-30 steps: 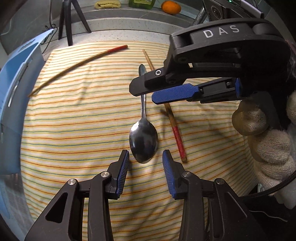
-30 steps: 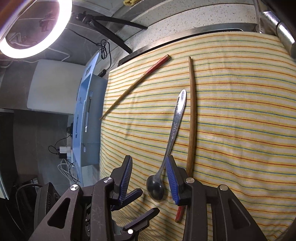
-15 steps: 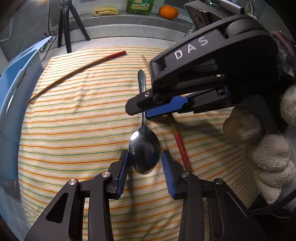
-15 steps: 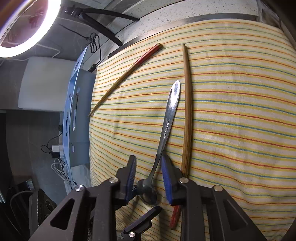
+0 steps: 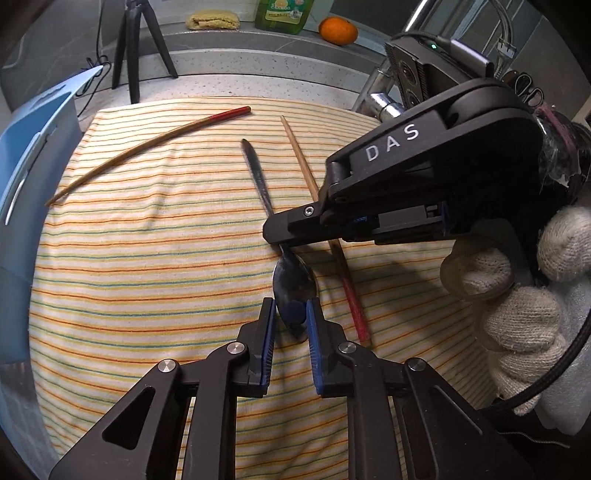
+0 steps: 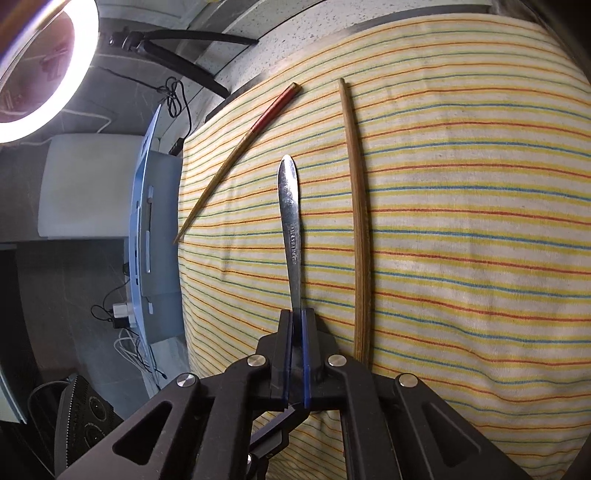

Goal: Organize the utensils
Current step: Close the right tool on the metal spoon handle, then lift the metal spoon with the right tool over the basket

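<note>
Spoon [image 5: 291, 280] lies mid-cloth on the striped cloth [image 5: 147, 258] over the table, bowl toward me, handle running to the far edge. My right gripper [image 6: 296, 325] has its fingers clamped narrow on the spoon's neck, likely to pin and steady it. My left gripper [image 5: 290, 314] straddles the bowl, fingers closing, bowl between them, pads about at its sides; contact I can't confirm. Probably a two-point hold so the flat steel lifts off soft cloth without sliding.

One chopstick [image 5: 321, 229] sits just beside the spoon, the other chopstick [image 5: 147, 144] well apart near the far left corner, both untouched.

Left wrist view shows the bowl, my gloved right hand [image 5: 517, 288] and the orange [image 5: 338, 30] behind. Right wrist view hides the bowl but shows the whole handle, the clamp, the ring light [image 6: 44, 74].
</note>
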A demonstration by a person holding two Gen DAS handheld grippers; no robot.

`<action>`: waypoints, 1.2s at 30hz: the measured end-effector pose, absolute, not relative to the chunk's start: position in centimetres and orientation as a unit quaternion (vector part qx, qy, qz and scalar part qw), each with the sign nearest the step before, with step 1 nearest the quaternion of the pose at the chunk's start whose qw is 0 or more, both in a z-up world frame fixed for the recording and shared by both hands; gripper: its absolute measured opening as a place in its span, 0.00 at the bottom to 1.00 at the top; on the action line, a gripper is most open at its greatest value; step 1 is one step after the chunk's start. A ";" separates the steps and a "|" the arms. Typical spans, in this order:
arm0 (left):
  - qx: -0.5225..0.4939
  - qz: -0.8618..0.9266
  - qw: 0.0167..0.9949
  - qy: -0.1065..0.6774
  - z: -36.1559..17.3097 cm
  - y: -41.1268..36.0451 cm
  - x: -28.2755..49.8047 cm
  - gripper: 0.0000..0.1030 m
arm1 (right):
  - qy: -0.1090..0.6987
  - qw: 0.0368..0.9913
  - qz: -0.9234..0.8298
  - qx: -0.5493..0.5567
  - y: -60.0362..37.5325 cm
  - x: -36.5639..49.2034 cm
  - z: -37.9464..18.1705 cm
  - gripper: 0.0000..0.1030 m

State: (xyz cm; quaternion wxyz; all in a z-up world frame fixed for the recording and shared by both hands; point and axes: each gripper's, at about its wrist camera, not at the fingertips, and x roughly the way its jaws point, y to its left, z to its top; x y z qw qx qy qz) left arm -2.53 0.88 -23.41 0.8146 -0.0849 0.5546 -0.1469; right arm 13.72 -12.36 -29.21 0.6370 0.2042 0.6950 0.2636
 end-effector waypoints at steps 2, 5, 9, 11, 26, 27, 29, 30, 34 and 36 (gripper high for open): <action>-0.083 -0.142 0.816 0.555 -23.6 0.9 -2.4 0.15 | 0.698 0.632 0.254 0.220 -12.8 13.8 -29.5 0.04; -0.079 -0.145 0.813 0.559 -23.8 0.4 -2.6 0.18 | 0.696 0.635 0.250 0.223 -12.9 13.7 -29.5 0.04; -0.071 -0.149 0.815 0.556 -24.1 -0.1 -2.5 0.30 | 0.700 0.629 0.245 0.234 -12.8 13.4 -29.5 0.04; -0.049 -0.143 0.822 0.550 -24.1 -0.8 -2.6 0.30 | 0.703 0.623 0.245 0.239 -12.8 13.3 -29.5 0.04; -0.047 -0.154 0.828 0.538 -21.1 1.4 -3.2 0.17 | 0.689 0.625 0.265 0.253 -11.0 12.4 -26.3 0.04; -0.047 -0.154 0.830 0.534 -20.6 1.9 -3.3 0.17 | 0.686 0.627 0.269 0.253 -10.4 12.4 -25.8 0.04; -0.046 -0.154 0.834 0.528 -19.5 3.1 -3.4 0.17 | 0.680 0.630 0.277 0.253 -9.0 12.4 -24.7 0.04; -0.045 -0.152 0.837 0.524 -18.9 4.0 -3.4 0.17 | 0.677 0.631 0.283 0.253 -8.2 12.4 -24.2 0.04; -0.046 -0.145 0.845 0.512 -17.0 7.4 -3.2 0.17 | 0.666 0.634 0.303 0.248 -4.5 12.4 -22.4 0.04; -0.048 -0.139 0.849 0.508 -16.3 9.5 -3.2 0.17 | 0.663 0.634 0.315 0.244 -2.1 12.4 -21.7 0.04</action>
